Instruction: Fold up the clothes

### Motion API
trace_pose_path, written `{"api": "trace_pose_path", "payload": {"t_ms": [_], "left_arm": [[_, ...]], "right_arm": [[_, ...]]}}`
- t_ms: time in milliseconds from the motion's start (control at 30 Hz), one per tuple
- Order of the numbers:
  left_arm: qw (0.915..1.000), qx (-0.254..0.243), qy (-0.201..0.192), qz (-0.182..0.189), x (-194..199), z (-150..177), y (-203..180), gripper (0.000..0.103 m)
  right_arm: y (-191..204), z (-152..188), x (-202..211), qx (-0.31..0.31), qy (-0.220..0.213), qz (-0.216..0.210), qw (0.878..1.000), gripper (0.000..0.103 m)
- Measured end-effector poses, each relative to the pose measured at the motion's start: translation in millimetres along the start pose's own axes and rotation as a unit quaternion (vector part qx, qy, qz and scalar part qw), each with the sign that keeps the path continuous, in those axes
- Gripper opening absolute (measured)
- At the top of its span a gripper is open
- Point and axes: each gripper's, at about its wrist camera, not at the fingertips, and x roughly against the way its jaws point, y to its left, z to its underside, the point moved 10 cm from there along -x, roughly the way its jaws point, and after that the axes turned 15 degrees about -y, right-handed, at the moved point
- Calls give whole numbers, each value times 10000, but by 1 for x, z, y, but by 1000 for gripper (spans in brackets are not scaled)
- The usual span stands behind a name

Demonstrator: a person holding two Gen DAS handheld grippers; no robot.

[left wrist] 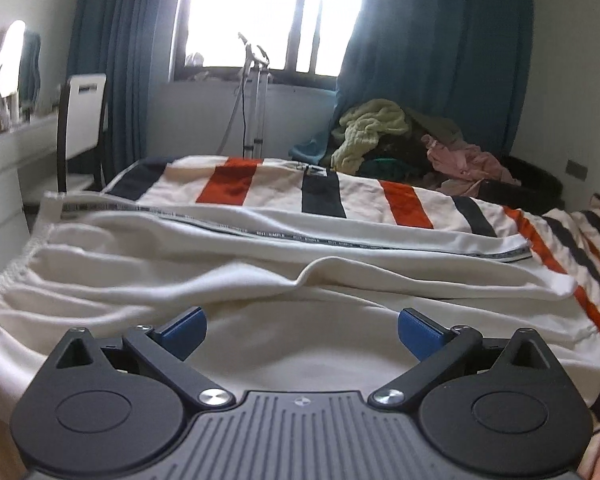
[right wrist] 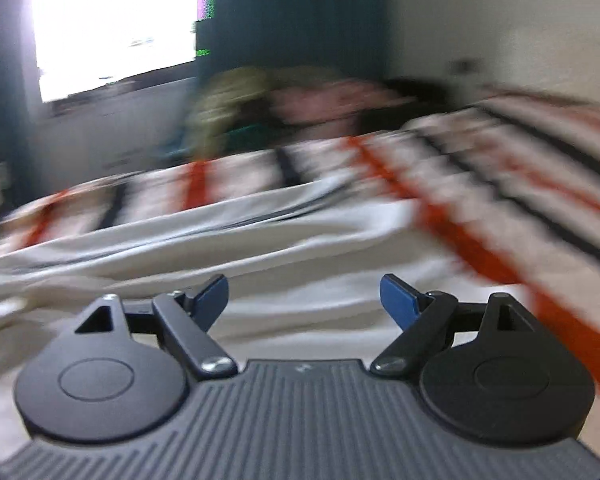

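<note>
Both grippers hover spread and empty, tilted down over the white garment.

Left gripper (left wrist: 302,330) and right gripper (right wrist: 304,300) show blue pads wide apart; soft, rumpled white garment (left wrist: 220,276) at 12 o'clock on the striped bedspread (left wrist: 236,184); a crumpled clothes pile (left wrist: 400,144) at 1 o'clock.

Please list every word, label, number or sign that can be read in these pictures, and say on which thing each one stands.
"SIMPLE", repeated along the printed tape down the side of the white garment; the word before it each time is too blurred to read.
Small round emblem on the left gripper's grey body: too small to read.
Right wrist view: motion-blurred, nothing readable.
</note>
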Motion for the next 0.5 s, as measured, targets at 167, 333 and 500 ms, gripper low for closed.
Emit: {"api": "trace_pose_path", "payload": {"t_ms": [167, 333, 500], "left_arm": [[9997, 157, 144, -124, -7, 5, 8, 103], [9988, 271, 302, -286, -11, 10, 16, 103], [9964, 579, 466, -401, -16, 17, 24, 103]], "right_arm": [[-67, -3, -18, -824, 8, 1404, 9866, 84], [-127, 25, -52, -1866, 732, 2279, 9528, 84], [-177, 78, -61, -3402, 1351, 2732, 8896, 84]]}}
